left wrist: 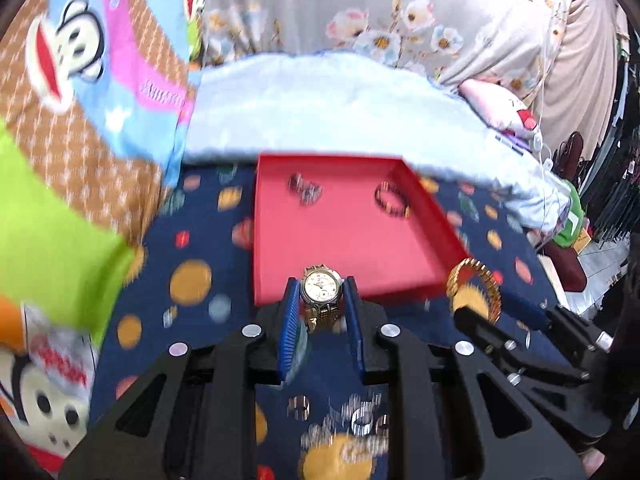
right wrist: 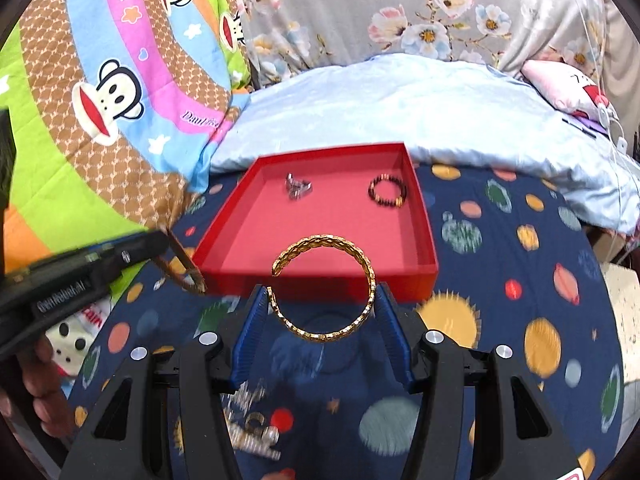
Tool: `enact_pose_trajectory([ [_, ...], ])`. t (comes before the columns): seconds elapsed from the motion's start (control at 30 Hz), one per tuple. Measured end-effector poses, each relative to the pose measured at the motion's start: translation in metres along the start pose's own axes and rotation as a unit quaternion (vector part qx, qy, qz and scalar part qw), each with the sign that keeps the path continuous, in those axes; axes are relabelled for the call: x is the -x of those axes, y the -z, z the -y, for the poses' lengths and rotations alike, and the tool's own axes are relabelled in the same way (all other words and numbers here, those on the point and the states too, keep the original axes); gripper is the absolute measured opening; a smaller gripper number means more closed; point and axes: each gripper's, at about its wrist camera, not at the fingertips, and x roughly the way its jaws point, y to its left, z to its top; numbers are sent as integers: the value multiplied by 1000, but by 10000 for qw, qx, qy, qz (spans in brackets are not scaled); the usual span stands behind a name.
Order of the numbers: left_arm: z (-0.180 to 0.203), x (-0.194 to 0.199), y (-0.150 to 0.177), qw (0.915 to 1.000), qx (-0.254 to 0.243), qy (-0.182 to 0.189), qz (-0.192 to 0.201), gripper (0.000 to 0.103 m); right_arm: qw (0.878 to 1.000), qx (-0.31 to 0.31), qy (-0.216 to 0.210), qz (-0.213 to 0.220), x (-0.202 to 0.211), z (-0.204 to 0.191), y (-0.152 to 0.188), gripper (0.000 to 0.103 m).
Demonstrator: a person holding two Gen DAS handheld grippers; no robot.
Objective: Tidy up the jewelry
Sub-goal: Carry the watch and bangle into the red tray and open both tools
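My left gripper [left wrist: 321, 298] is shut on a gold wristwatch [left wrist: 321, 286] with a white dial, held just before the near wall of the red tray [left wrist: 344, 236]. My right gripper [right wrist: 322, 308] is shut on a gold open bangle [right wrist: 324, 288], held above the tray's near wall [right wrist: 320, 280]. In the tray lie a silver ring cluster [right wrist: 297, 188] at the back left and a dark beaded bracelet [right wrist: 387, 191] at the back right. The right gripper with the bangle [left wrist: 476, 288] also shows at the right of the left wrist view. The left gripper's body [right wrist: 80, 272] shows at the left of the right wrist view.
The tray sits on a navy spotted cloth [right wrist: 500, 280]. Several loose silver pieces [left wrist: 360, 420] lie on the cloth below the left gripper, and they show in the right wrist view [right wrist: 256, 428]. A pale blue pillow [right wrist: 400, 108] and a cartoon monkey blanket [right wrist: 100, 92] lie behind.
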Motion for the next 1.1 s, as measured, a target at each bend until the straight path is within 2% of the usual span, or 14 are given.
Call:
enact_pose_trajectory([
  [0.13,4,-17,-37,9998,-70,-7,202,22,10000,0,-9,-37,-27,10,-30,53],
  [0.33,-1,-70,-74,9999,18,-25,101,22,9998,-51,4,-212,-76,22,-67,53],
  [0.6,-13,-127,-80,9995,43,-214,-242,22,9984,-32,145,-554,-129,31,-75,54],
  [0.8,-18,-148,-77,9988,61,-374,-313,22,9984,71,298,-485,-137,30,-74,55],
  [0.83,-19,-147,-77,9988,70,-398,-269,26,9985,81,329,-435,-135,31,-74,55],
  [0.87,-20,-145,-77,9987,96,-430,-241,37,9985,60,357,-404,-133,32,-74,56],
  [0.93,-23,-137,-78,9986,156,-472,-171,47,9989,-45,317,-336,-124,35,-75,56],
  [1.03,-29,-122,-75,9984,220,-504,-147,52,9992,-101,293,-246,-105,38,-73,56],
  [1.1,-34,-107,-69,9981,275,-531,-149,52,9994,-130,258,-207,-89,38,-67,57],
])
